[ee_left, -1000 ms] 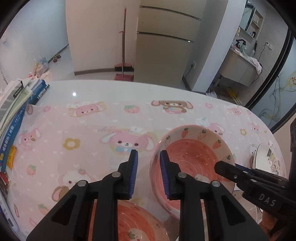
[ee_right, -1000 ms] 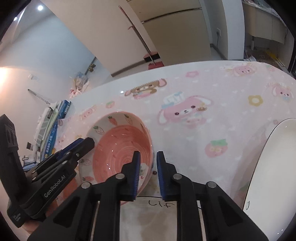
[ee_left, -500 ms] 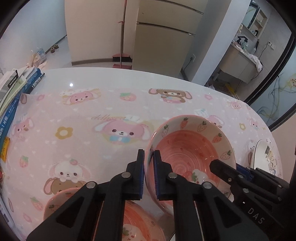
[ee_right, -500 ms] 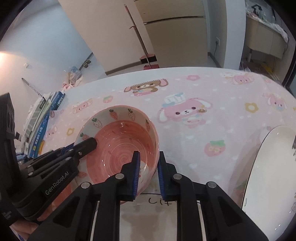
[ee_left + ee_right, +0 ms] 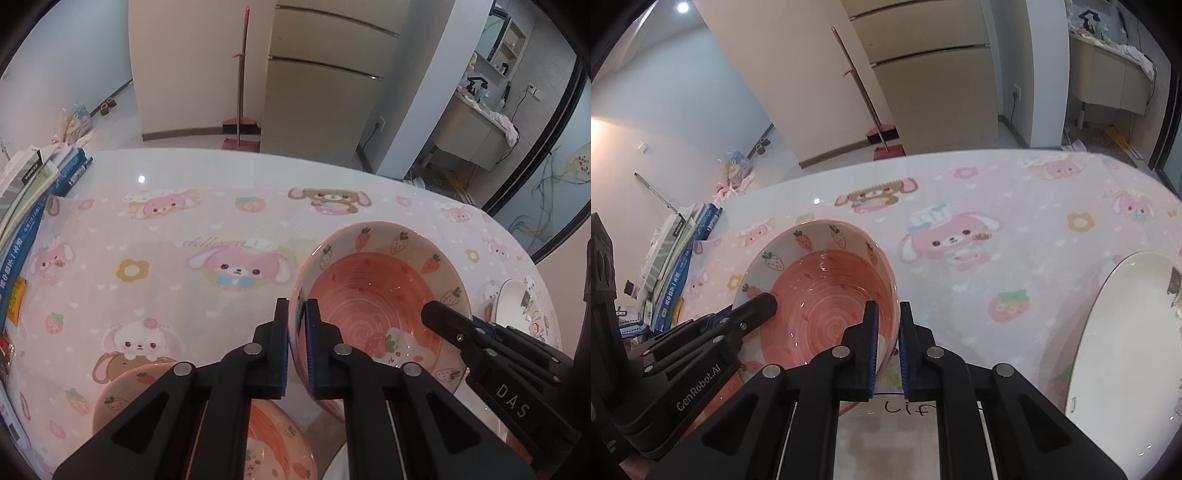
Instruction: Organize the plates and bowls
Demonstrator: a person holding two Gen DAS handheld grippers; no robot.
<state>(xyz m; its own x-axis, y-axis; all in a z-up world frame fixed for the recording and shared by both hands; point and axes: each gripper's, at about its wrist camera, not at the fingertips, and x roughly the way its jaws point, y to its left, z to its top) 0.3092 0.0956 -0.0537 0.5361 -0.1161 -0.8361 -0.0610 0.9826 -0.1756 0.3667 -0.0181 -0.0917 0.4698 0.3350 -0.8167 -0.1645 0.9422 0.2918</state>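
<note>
A pink strawberry bowl (image 5: 380,295) is held between both grippers, lifted and tilted above the table. My left gripper (image 5: 297,345) is shut on its left rim. My right gripper (image 5: 886,343) is shut on its right rim; the bowl also shows in the right wrist view (image 5: 820,295). A second pink strawberry bowl (image 5: 266,435) sits on the table below my left gripper, mostly hidden by it. A white plate (image 5: 1123,354) with a dark rim lies at the right.
The table has a pink cartoon-animal cloth (image 5: 184,258). A stack of books (image 5: 26,206) lies along the left edge. A white sheet with handwriting (image 5: 908,410) lies under my right gripper. A broom (image 5: 240,92) and a fridge stand beyond the table.
My left gripper closed on the bowl's left rim. Both grippers then lifted the bowl off the table, and it now sits higher and tilted.
</note>
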